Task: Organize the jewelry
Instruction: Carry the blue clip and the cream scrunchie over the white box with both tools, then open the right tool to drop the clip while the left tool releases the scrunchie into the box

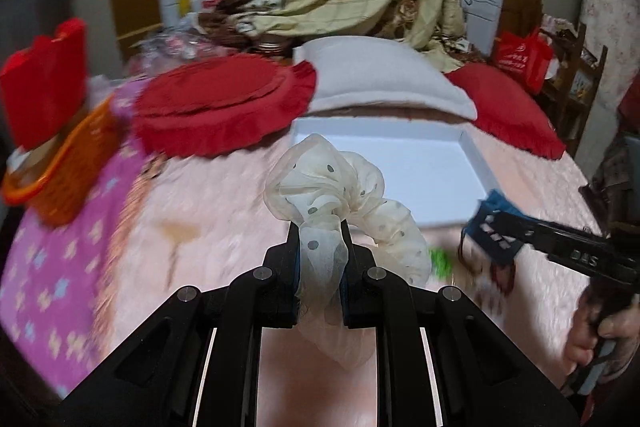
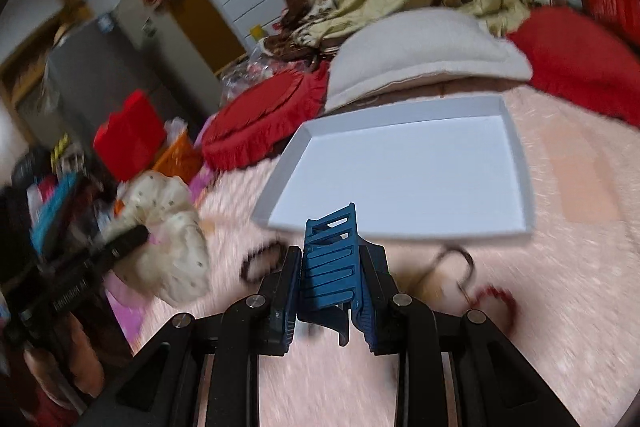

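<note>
We see a bed covered with a pink fuzzy blanket [image 2: 520, 327]. The left gripper [image 1: 320, 247] has its fingers clamped on a cream dotted scrunchie [image 1: 324, 187], lifted above the blanket. The right gripper [image 2: 330, 267] has its fingers clamped on a blue hair claw clip [image 2: 330, 259]. In the left wrist view the right gripper sits at four o'clock. A shallow white tray [image 2: 516, 163] rests on the blanket at twelve o'clock from both grippers, just before a white pillow [image 2: 420, 47]. In the right wrist view, a dark beaded bracelet [image 2: 256, 259] lies at nine o'clock from the clip, a red bracelet [image 2: 496, 295] at three o'clock.
</note>
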The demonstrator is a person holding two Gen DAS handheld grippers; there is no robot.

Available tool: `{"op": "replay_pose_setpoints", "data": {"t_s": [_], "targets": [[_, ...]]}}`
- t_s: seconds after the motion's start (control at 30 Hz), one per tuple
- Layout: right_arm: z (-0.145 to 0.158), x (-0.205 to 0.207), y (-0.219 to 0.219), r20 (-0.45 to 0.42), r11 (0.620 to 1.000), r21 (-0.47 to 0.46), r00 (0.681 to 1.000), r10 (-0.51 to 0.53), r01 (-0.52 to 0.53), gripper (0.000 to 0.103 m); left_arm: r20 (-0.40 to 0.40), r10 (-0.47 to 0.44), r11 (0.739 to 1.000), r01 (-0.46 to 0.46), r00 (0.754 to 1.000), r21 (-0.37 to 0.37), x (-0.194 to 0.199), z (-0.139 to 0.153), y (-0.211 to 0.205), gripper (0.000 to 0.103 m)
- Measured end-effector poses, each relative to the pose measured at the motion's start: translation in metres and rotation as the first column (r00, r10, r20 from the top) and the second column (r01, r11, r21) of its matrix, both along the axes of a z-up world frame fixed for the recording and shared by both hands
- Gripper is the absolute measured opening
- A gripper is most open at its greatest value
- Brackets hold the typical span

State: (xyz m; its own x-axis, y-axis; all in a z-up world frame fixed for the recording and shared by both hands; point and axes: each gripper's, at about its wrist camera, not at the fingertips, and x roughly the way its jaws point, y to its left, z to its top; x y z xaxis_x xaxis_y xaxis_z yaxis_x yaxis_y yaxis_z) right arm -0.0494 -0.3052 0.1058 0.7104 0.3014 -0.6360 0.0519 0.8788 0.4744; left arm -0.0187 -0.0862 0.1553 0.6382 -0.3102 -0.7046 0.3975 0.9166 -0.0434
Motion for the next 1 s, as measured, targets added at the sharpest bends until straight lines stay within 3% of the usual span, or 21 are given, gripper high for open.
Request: {"op": "replay_pose_setpoints", "data": {"t_s": [0.07,0.23,0.4,0.43,0.5,0.57,0.63,0.7,0.83,1.0], "targets": [[-0.01,0.032,-0.011,-0.026,0.998,0.056,1.0,-0.018,0.019,0.025,-0.025,-0.01,1.0,0.01,1.0,-0.005,0.031,-0.01,-0.014,0.013],[-0.04,0.095,-0.021,-0.098,0.995,0.097,0.995,-0.029,0.038,0.025,-0.11,0.039,0.998,-0.034,0.993,0.046,0.104,-0.055,-0.038,0.014],[-0.06,0.131,-0.025,-0.121,0.993,0.112,0.992,-0.026,0.039,0.025,-0.16,0.083,0.996,-0.077,0.984,0.043,0.145,-0.085,-0.044,0.017],[-0.063,0.136,-0.027,-0.124,0.993,0.114,0.992,-0.028,0.042,0.025,-0.154,0.085,0.996,-0.078,0.984,0.048,0.148,-0.087,-0.045,0.019],[-0.066,0.142,-0.028,-0.118,0.992,0.119,0.992,-0.035,0.049,0.025,-0.143,0.082,0.996,-0.074,0.986,0.054,0.153,-0.089,-0.048,0.035],[-0.067,0.144,-0.029,-0.123,0.992,0.11,0.991,-0.044,0.058,0.025,-0.138,0.074,0.996,-0.068,0.988,0.049,0.155,-0.089,-0.049,0.043],[-0.068,0.146,-0.03,-0.126,0.994,0.09,0.991,-0.054,0.065,0.04,-0.14,0.07,0.997,-0.066,0.988,0.032,0.156,-0.088,-0.048,0.051],[-0.066,0.144,-0.031,-0.116,0.995,0.066,0.991,-0.07,0.078,0.048,-0.141,0.069,0.998,-0.068,0.988,0.012,0.156,-0.085,-0.045,0.053],[-0.05,0.133,-0.035,-0.089,0.995,0.042,0.992,-0.087,0.091,0.048,-0.142,0.067,0.997,-0.071,0.988,-0.023,0.145,-0.068,-0.035,0.053],[-0.024,0.091,-0.037,-0.041,0.997,-0.014,0.996,-0.079,0.078,0.048,-0.128,0.063,0.995,-0.073,0.99,-0.071,0.109,-0.042,-0.015,0.053]]}}
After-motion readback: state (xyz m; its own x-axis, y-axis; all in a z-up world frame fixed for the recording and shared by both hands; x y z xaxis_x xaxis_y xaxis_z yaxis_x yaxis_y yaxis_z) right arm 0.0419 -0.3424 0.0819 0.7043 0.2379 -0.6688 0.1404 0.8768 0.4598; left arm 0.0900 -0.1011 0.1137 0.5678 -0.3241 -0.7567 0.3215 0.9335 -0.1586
